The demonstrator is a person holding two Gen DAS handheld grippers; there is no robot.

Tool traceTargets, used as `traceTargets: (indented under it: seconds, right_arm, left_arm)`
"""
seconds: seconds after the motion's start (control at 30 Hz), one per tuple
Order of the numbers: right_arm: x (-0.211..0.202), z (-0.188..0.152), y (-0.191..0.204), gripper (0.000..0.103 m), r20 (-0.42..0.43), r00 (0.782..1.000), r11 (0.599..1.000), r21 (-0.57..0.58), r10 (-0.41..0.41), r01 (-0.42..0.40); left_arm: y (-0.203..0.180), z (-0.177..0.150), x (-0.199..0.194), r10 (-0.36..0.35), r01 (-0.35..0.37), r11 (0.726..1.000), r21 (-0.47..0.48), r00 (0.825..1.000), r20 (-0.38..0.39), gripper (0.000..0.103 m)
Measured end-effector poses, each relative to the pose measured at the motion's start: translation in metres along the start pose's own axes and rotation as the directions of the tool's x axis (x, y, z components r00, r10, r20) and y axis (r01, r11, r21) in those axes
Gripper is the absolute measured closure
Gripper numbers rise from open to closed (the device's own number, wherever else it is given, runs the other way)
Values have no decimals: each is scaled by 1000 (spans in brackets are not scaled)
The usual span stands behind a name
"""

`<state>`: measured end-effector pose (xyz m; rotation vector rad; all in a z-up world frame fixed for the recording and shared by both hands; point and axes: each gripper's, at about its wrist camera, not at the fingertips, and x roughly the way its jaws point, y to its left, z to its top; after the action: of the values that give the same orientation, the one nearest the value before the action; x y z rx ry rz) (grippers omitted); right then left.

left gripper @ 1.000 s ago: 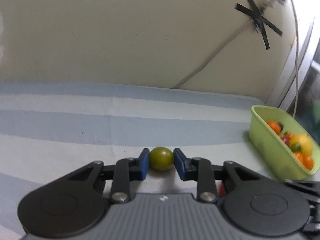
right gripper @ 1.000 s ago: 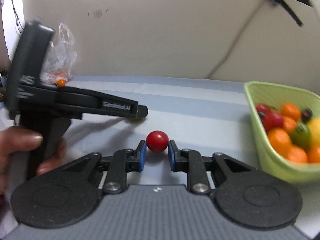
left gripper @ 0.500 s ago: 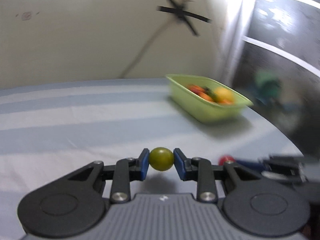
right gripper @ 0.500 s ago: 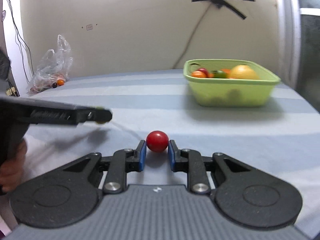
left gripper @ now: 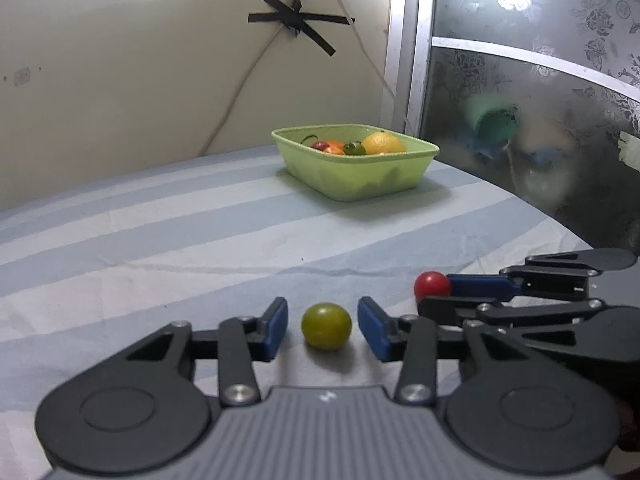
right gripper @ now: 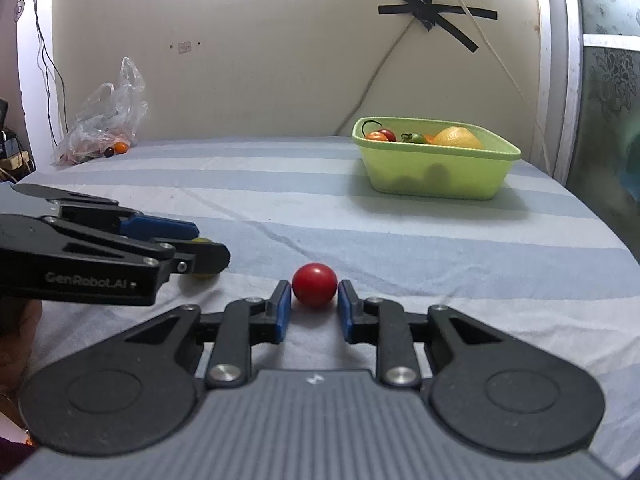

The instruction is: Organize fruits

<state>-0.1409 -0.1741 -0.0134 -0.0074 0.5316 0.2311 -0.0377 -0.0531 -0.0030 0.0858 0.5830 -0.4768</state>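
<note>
On the striped cloth [left gripper: 168, 240], low and close to the surface, the left gripper [left gripper: 323, 326] sits with its jaws spread, clear gaps on both sides of the green fruit [left gripper: 326, 325], so nothing is clamped; the fruit appears to rest on the cloth between the blue pads [left gripper: 276, 326]. Right gripper [right gripper: 314, 307] is beside it, on the right in the left wrist view [left gripper: 472, 292], jaws parted around the red fruit [right gripper: 314, 283]. Its pads [right gripper: 283, 311] sit very near the fruit, slight gaps visible on each side, so it reads as released, not gripping; red fruit looks to be down on the cloth too. From the right wrist view the left gripper [right gripper: 200, 248] comes in from the left edge, green fruit [right gripper: 202, 276] mostly hidden behind its fingertip. Green tub [right gripper: 436, 172] stands well apart from both grippers, farther back toward the wall, right of centre; same tub in the left wrist view [left gripper: 356, 172]. It holds a large yellow-orange fruit [right gripper: 456, 138] plus several small red, orange and green ones. Clear plastic bag [right gripper: 104, 120] with a few small fruits lies at the far left against the wall. Black tape cross [right gripper: 436, 16] pins a cable to the wall above the tub.
</note>
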Motion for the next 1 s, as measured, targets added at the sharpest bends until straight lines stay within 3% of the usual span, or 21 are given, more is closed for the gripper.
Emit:
traceTargets:
  seconds: [0.1, 0.3, 0.4, 0.57, 0.8, 1.0]
  right_arm:
    - [-1, -1, 1, 71, 9, 1000, 1000, -10, -3, 3]
    - [3, -4, 1, 71, 14, 1000, 1000, -25, 5, -5]
    - [2, -4, 2, 76, 27, 1000, 999, -37, 7, -6]
    - [0, 4, -10, 76, 61, 998, 1000, -3, 5, -5]
    - [8, 50, -57, 76, 173, 982, 996, 51, -74, 66]
    - [47, 96, -107, 75, 205, 969, 986, 127, -137, 112]
  left_arm:
    - [-3, -4, -8, 22, -23, 999, 30, 1000, 7, 55]
    - [-4, -9, -5, 29, -28, 999, 32, 999, -26, 57]
    - [-4, -9, -1, 18, -16, 999, 46, 999, -39, 76]
    - [-2, 1, 6, -29, 30, 999, 29, 999, -45, 76]
    - [1, 73, 37, -107, 106, 994, 30, 994, 32, 75]
    - [5, 143, 101, -115, 114, 993, 7, 991, 76, 75]
